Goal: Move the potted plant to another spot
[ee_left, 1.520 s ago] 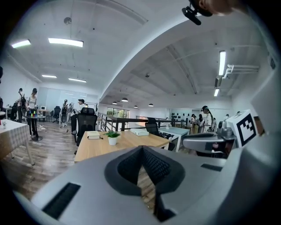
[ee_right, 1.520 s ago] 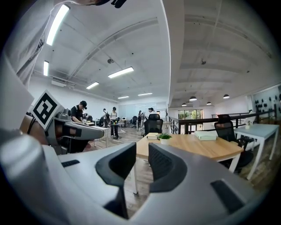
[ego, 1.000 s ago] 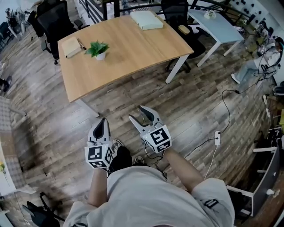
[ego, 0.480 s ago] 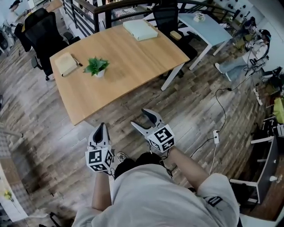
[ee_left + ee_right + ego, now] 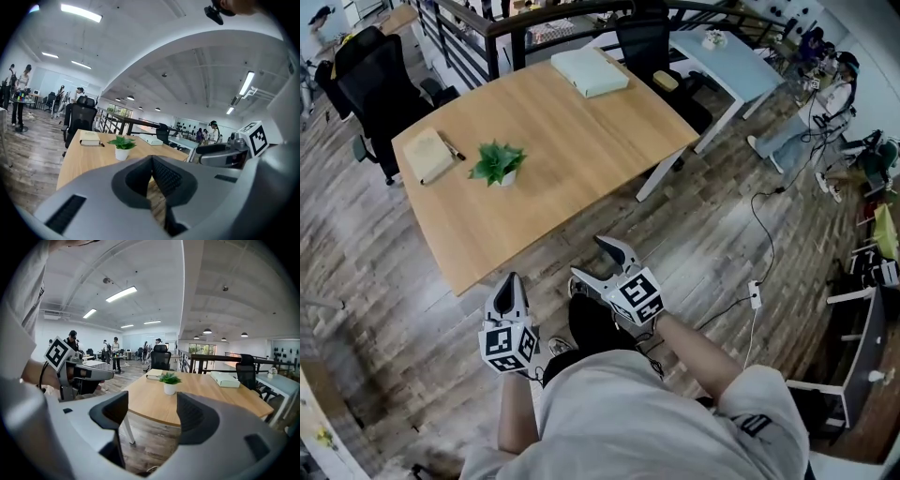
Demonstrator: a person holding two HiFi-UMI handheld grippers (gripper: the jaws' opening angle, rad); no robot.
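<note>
Two grippers are hanging over the wooden floor (image 5: 412,272), short of the worktop (image 5: 581,131).

The potted plant (image 5: 497,164) is sitting on the worktop's left part, its green leaves rising from a small white pot (image 5: 503,178), upright, just right of a notebook (image 5: 425,155); a white box (image 5: 589,71) is lying at the far edge. The left gripper (image 5: 512,278) is holding its fingers together with nothing in them. The right gripper (image 5: 589,260) is opening, its fingers apart and empty, well apart from the plant.
</note>
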